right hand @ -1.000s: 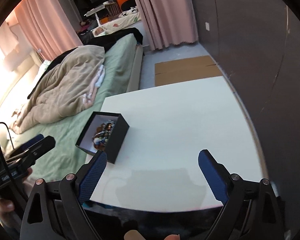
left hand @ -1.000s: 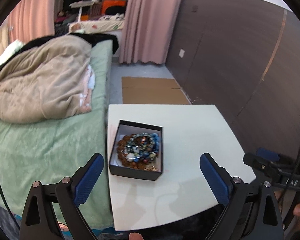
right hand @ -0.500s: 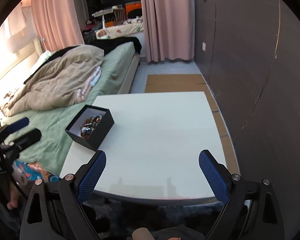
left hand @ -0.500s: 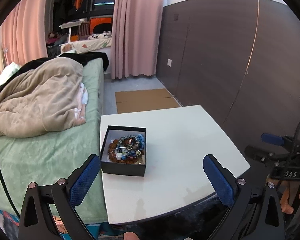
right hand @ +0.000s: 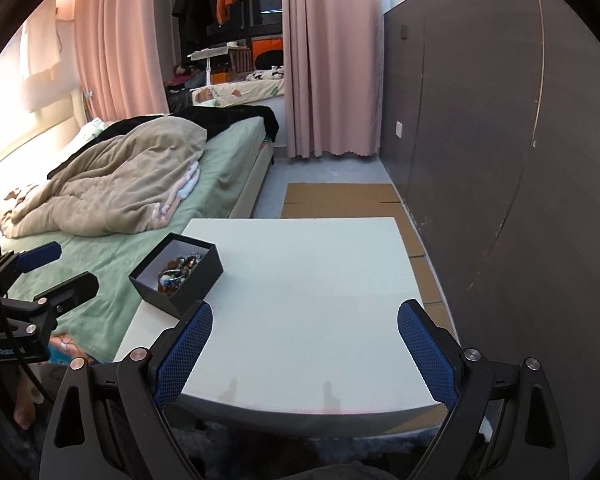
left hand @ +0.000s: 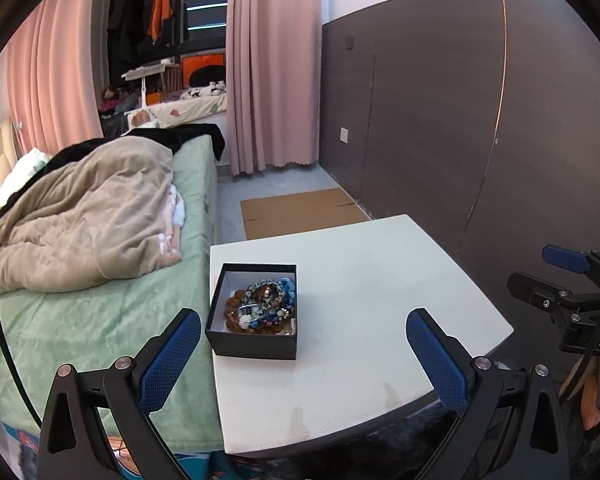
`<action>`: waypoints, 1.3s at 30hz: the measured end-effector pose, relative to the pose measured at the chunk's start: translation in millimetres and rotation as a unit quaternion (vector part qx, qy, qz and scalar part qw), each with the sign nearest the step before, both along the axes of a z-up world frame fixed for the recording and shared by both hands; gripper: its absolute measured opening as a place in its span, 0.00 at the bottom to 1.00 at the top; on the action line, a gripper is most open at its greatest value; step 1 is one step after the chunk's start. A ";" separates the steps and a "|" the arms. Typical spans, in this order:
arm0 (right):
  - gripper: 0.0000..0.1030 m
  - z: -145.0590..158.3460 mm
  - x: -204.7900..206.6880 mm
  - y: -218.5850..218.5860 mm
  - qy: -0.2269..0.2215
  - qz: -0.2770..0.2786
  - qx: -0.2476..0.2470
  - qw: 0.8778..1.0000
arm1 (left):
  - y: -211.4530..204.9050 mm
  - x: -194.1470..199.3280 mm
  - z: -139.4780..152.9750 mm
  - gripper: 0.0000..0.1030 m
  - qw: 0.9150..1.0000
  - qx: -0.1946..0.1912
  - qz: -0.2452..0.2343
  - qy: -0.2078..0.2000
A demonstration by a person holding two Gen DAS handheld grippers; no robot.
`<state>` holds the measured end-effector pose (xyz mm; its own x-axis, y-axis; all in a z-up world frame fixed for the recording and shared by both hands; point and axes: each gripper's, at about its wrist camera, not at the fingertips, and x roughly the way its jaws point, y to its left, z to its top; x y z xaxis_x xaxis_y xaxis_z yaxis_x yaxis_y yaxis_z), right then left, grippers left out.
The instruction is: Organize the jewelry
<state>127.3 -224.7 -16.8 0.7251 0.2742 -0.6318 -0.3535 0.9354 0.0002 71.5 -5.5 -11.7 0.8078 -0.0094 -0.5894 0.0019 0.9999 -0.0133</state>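
A black open box (left hand: 252, 344) holds a heap of beaded bracelets (left hand: 262, 306), brown, blue and grey. It stands near the left edge of a white table (left hand: 372, 300). It also shows in the right wrist view (right hand: 188, 286), with the bracelets (right hand: 178, 270) inside. My left gripper (left hand: 302, 342) is open and empty, held back from the table's front edge, just short of the box. My right gripper (right hand: 305, 338) is open and empty, over the table's front edge, right of the box.
A bed with a green sheet (left hand: 80, 320) and a beige blanket (left hand: 88, 216) lies left of the table. A dark panelled wall (left hand: 460, 120) runs along the right. Flattened cardboard (left hand: 300, 216) lies on the floor behind the table. Pink curtains (left hand: 272, 64) hang at the back.
Both grippers have pulled back and lifted away from the table, so the box looks smaller and farther off. Both stayed open and empty. The box has not moved.
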 end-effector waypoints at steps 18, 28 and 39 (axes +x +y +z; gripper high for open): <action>0.91 -4.7 5.9 -11.8 0.026 -0.003 0.030 0.999 | 22.6 1.9 -2.1 0.99 0.999 -0.046 0.026 0.011; 0.91 -6.2 9.6 -12.8 0.032 -0.011 0.030 0.999 | 31.2 -2.3 -0.1 0.99 0.997 -0.054 0.047 0.000; 0.91 -8.0 10.4 -14.7 0.035 -0.014 0.029 0.999 | 30.1 -4.8 2.8 0.99 0.998 -0.054 0.033 -0.006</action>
<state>137.7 -239.4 -24.8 0.6881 0.2921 -0.6642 -0.3239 0.9428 0.0790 66.7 24.7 -8.8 0.8154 -0.0194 -0.5785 -0.0622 0.9907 -0.1209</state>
